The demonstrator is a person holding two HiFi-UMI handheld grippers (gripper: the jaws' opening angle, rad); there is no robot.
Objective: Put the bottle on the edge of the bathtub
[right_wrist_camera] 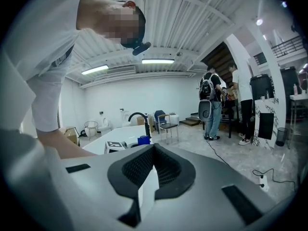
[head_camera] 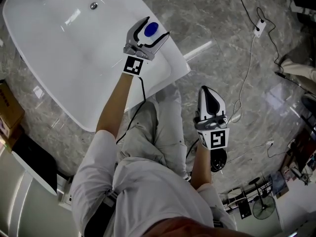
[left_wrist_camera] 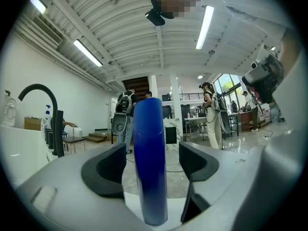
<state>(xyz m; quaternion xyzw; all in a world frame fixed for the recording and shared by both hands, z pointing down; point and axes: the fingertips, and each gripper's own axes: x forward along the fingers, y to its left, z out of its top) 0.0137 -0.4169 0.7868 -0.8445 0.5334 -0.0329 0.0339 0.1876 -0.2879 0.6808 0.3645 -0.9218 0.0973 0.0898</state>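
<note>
The blue bottle (head_camera: 150,29) stood upright, long axis vertical, apparently on the broad rim of the white bathtub (head_camera: 178,65). It sat directly between the spread jaws of the left gripper (head_camera: 157,27), with a thin gap on each side, so neither pad pressed it. The right gripper (head_camera: 209,92) hung well apart over the grey marble floor (head_camera: 222,23) beside the person's leg, jaws closed on nothing. Beyond was a bright open hall with people standing far off.
</note>
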